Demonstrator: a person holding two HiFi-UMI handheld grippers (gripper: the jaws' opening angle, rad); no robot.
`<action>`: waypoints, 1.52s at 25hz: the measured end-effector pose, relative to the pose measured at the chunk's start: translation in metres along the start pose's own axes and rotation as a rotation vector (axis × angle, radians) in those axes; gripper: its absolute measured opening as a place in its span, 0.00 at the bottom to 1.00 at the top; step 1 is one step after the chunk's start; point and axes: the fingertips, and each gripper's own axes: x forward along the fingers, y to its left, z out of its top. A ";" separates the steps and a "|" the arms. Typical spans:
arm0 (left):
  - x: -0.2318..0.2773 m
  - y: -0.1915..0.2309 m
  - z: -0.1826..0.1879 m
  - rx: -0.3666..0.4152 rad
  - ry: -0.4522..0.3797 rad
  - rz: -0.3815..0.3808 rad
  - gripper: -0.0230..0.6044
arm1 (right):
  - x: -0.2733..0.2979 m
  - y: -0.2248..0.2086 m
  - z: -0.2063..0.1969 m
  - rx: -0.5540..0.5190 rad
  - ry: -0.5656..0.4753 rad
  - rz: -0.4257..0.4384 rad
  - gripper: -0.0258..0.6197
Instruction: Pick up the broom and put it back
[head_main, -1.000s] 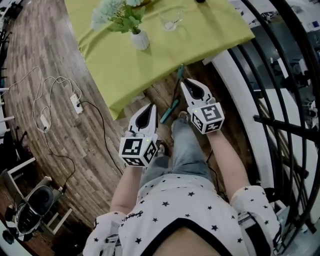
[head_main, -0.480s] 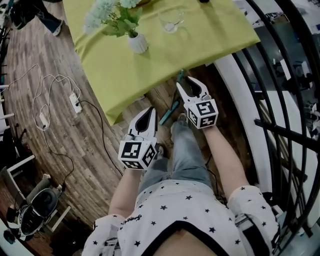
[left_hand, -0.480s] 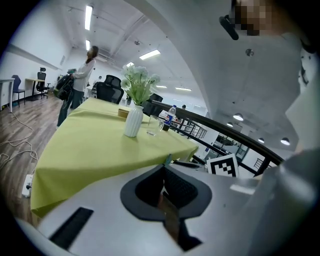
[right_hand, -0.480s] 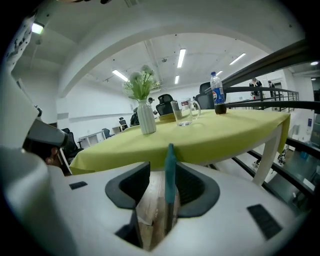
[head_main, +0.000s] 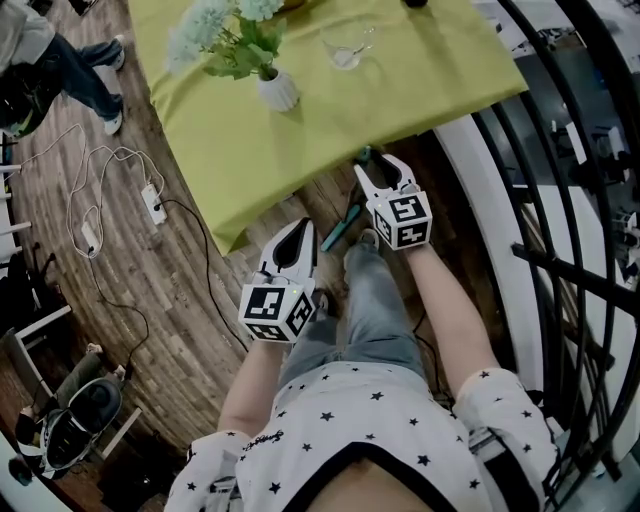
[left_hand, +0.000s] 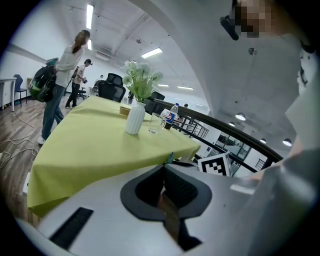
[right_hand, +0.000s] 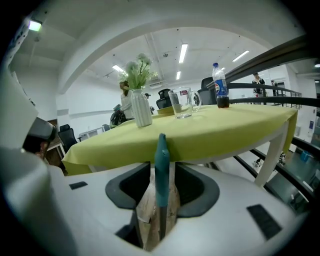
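Note:
The broom's teal handle (head_main: 343, 217) leans up from the wood floor to the table's edge, just left of my right gripper (head_main: 381, 166). In the right gripper view the handle (right_hand: 161, 147) stands upright between the two jaws, with a gap on each side. Those jaws are opening and the pads (right_hand: 192, 185) do not press on it. My left gripper (head_main: 305, 226) hangs lower and to the left over the floor, its tips together and nothing in them. Its own view shows the jaws (left_hand: 163, 167) meeting. The broom's head is hidden.
The table with a yellow-green cloth (head_main: 300, 110) carries a white vase of flowers (head_main: 278, 88), a glass mug (head_main: 345, 48) and a bottle (right_hand: 220, 85). A black railing (head_main: 560, 200) curves along the right. Cables and a power strip (head_main: 153, 205) lie on the floor at left. A person (head_main: 60, 70) stands at top left.
My right gripper has sunk toward the table's edge and its jaws have spread around the teal handle. The left gripper has hardly shifted. A person has walked into view at top left.

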 end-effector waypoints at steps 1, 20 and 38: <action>0.001 0.000 0.000 0.000 0.000 0.000 0.05 | 0.002 -0.001 0.000 -0.002 0.002 -0.001 0.27; -0.022 0.000 0.003 -0.004 -0.021 0.001 0.06 | -0.013 0.024 -0.003 -0.023 0.010 -0.012 0.16; -0.102 -0.010 -0.002 0.019 -0.059 -0.026 0.05 | -0.071 0.110 0.006 -0.132 -0.036 -0.001 0.16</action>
